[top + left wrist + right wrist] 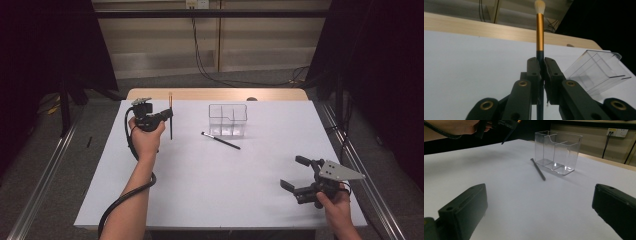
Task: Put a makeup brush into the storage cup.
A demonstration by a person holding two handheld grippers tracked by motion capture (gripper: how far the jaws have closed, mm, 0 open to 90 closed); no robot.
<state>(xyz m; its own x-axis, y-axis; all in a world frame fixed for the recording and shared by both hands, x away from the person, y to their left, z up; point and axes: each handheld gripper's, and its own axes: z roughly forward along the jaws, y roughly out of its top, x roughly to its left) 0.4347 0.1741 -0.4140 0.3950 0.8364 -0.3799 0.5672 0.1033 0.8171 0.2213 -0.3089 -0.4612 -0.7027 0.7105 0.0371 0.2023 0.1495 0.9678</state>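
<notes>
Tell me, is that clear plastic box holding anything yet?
Empty: the clear organizer shows bare compartments; one brush lies beside it, the other is gripped.

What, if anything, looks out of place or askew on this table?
Nothing looks damaged or spilled. One dark brush lies loose on the white table beside the clear organizer, not in it. The left gripper holds the gold-banded brush upright.

From the high view I see the white surface (210, 175) with a pale wood strip (215, 94) along its far edge, grey floor (100, 115) around it, black curtains (45, 45) at both upper corners, cables (200, 55) down the beige wall (150, 45), and a wall socket (615, 132).
</notes>
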